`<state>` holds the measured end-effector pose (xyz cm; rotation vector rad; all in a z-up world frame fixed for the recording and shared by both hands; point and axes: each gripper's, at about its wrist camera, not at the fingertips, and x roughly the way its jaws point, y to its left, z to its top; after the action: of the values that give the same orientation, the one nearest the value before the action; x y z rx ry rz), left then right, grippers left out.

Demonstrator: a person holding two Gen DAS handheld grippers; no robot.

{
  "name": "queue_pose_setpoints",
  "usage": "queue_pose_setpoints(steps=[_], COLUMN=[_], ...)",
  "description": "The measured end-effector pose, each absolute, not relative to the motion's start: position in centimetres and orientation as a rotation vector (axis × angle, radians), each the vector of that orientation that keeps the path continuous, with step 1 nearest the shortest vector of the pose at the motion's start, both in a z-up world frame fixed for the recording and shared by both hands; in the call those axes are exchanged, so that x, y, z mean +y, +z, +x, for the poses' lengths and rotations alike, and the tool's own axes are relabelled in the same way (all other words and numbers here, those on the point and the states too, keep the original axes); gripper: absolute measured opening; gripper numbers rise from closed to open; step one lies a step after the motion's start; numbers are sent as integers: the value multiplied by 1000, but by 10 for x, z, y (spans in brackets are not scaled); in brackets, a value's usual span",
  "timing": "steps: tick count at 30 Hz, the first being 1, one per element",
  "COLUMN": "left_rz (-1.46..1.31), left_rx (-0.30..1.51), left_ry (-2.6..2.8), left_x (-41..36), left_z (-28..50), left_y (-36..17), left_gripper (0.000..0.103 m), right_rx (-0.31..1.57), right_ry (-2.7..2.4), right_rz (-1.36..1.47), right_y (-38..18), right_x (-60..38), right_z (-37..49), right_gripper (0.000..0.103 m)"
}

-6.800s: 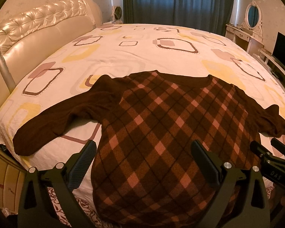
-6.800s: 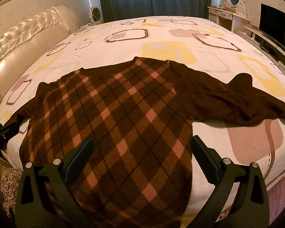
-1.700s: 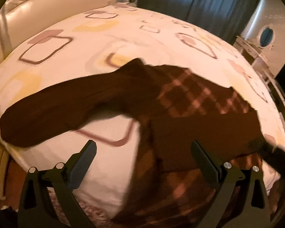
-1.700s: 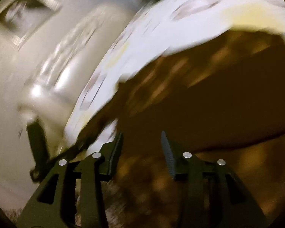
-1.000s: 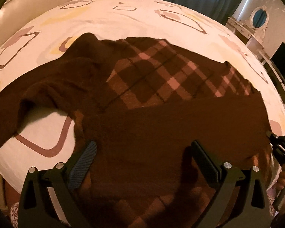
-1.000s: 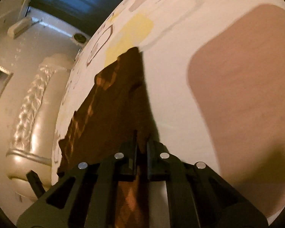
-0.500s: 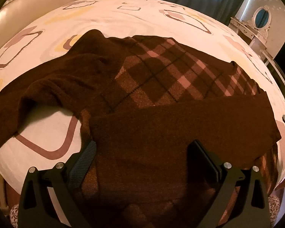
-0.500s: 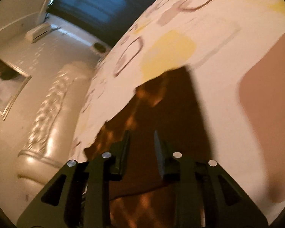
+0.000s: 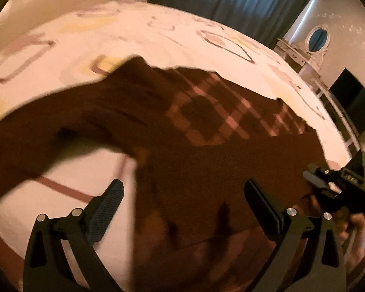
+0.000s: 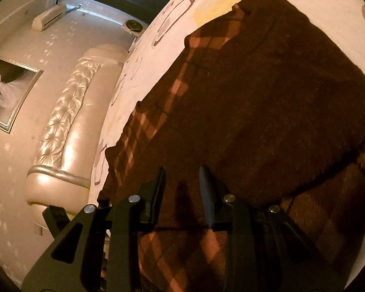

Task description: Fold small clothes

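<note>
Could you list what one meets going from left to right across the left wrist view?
Plain brown sleeve → pink-and-brown checked sweater front → black right gripper → dark television screen.

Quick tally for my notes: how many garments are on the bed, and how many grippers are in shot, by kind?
Garments: 1, a brown checked sweater with one sleeve folded across its body
Beds: 1, the bed with a patterned sheet
Grippers: 2, the left gripper and the right gripper, both with open jaws holding nothing
Total: 4
</note>
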<state>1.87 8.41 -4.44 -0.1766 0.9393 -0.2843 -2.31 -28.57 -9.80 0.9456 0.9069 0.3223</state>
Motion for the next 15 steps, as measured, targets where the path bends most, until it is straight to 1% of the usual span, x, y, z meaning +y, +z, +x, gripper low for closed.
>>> queue_pose_setpoints(steps=[4,6,7,12,15], left_rz=[-144,-148,-151,-224,-298], left_rx=[916,924,927,932,908], left_ry=[-255,-238,-222,-147,-78], left_x=[114,130,140,195,244], left_z=[8,5,3,-3,-8], left_y=[-39,-40,-40,-42,-38], left_gripper=[99,99,99,99,99], right_rx=[904,900,898,909,911], right_ry=[309,308,310,299,292], right_rz=[924,898,888,858,859], right_y=[-97,-95,-93,-92,-90], right_x=[-283,-281,-278,-275,-275], right_z=[-23,-23,-22,-21,-23], right_gripper=[29,37,38,38,39])
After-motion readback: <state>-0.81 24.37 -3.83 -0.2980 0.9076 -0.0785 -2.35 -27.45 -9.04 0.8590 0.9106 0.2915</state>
